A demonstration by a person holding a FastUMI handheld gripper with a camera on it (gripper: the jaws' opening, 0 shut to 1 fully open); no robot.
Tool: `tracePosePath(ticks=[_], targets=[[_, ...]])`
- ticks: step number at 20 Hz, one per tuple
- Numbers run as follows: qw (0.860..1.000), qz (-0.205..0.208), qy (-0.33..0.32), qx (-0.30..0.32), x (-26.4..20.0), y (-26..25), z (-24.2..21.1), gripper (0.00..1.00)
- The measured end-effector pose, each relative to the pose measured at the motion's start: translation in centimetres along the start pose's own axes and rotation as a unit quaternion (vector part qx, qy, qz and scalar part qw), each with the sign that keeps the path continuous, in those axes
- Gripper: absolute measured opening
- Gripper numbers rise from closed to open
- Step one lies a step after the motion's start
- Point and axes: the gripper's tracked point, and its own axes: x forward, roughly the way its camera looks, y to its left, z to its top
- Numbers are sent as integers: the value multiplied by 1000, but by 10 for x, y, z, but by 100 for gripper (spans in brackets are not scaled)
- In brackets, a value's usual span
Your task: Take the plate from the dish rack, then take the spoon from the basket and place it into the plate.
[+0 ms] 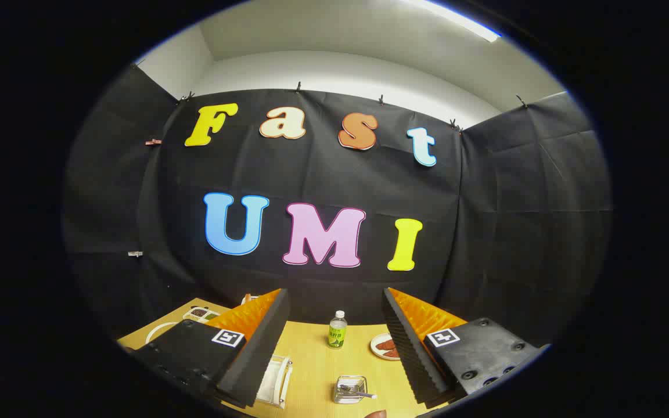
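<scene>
One gripper (334, 342) is in sight, its two fingers (256, 354) spread wide apart with nothing between the pads, hanging above a wooden table (311, 354).

Counting what stands on the table: one small clear basket (351, 389), one spoon (358, 393) lying in it with its handle poking out over the rim toward 3 o'clock, one bottle (337, 330) with a white cap and a green label, one white dish rack (273, 380), one small dish (385, 346) with something reddish-brown on it, one tray (200, 314) with dark food in its compartments, and one white plate rim (160, 331) just beside that tray.

The basket with the spoon sits in the gap between the two fingers, low and a little toward the right finger, at about 5 o'clock from the midpoint between the tips. Neither finger touches it. The bottle stands upright farther on, at about 12 o'clock from the basket, near the table's far edge. The dish rack lies at about 9 o'clock from the basket, partly hidden under the left finger; whether a plate stands in it cannot be told. The small dish shows at 2 o'clock from the basket, partly cut off by the right finger. The tray and the white rim lie beyond the left finger's outer side, at about 10 o'clock, well apart from the basket.
</scene>
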Motion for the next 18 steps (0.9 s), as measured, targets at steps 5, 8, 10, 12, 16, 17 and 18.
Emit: tracePosePath(ticks=[5, 8, 10, 12, 16, 17, 18], targets=[[1000, -10, 4, -7, -1, -5, -4, 98], [1000, -8, 7, -6, -1, -1, -3, 98], [1000, -7, 8, -10, 0, 0, -5, 98], [1000, -4, 8, -11, 1, 3, -4, 98], [1000, 5, 16, -11, 4, 12, -9, 98], [1000, 10, 22, -7, 5, 17, -13, 98], [999, 19, 35, 0, 8, 24, -20, 98]])
